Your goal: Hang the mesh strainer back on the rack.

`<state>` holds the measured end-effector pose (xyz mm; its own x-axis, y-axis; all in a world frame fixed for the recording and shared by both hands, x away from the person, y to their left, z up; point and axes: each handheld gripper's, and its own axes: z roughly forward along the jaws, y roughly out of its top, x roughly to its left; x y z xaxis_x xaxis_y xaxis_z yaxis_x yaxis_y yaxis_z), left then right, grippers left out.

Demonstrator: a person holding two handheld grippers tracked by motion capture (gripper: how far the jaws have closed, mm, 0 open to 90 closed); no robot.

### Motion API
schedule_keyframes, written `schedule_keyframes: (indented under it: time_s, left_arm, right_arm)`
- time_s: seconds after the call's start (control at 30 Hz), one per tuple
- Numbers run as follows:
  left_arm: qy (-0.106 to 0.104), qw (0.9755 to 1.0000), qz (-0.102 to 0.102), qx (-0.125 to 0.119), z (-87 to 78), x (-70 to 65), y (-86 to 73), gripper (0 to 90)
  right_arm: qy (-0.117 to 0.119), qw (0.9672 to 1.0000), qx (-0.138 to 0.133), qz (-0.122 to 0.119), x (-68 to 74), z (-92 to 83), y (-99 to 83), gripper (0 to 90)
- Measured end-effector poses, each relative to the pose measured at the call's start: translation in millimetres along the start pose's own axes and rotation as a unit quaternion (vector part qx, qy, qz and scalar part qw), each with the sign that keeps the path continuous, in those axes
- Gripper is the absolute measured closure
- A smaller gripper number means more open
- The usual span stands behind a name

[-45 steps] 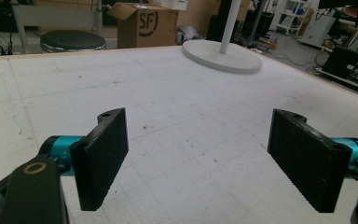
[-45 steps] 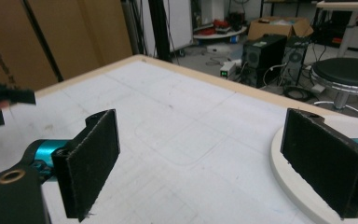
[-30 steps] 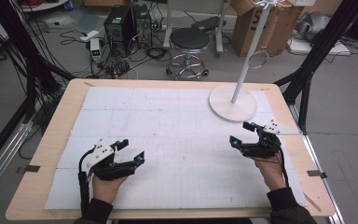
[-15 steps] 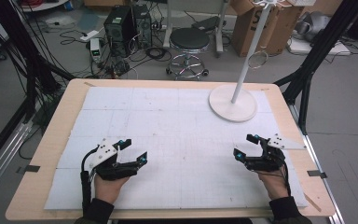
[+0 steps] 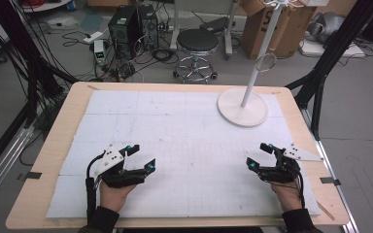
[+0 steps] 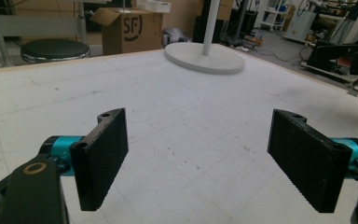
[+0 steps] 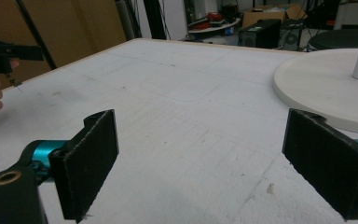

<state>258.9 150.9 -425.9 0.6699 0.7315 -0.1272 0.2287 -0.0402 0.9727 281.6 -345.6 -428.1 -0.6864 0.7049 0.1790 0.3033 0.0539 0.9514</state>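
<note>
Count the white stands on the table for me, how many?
1. The white stand sits on its round base at the table's far right, ahead of the right gripper. Nothing on the table could hide another.

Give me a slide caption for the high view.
Two hand-held grippers, left and right, both open, rest near the table's front edge; a white stand sits far right.

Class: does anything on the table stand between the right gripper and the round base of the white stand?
Nothing visible does. The right gripper, jaws apart and empty, faces bare white mat up to the stand's base at the table's far right.
</note>
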Motion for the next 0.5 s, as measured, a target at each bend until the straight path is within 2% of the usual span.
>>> schedule_keyframes:
  time_s: [0.1, 0.17, 0.5]
  left_arm:
    - [0.000, 1.0000, -0.002, 0.007, 1.1, 1.4, -0.6, 20.7]
    - [0.000, 1.0000, 0.000, 0.006, 1.2, 0.1, -0.5, 20.7]
    - [0.003, 1.0000, 0.003, 0.007, 1.4, 0.0, -0.6, 20.7]
  right_arm:
    - [0.000, 1.0000, -0.002, -0.004, 0.1, 0.4, 0.1, 9.7]
    - [0.000, 1.0000, -0.002, 0.001, 0.2, 0.1, 0.0, 9.7]
    - [-0.001, 1.0000, -0.004, -0.002, 0.4, 0.5, -0.1, 9.7]
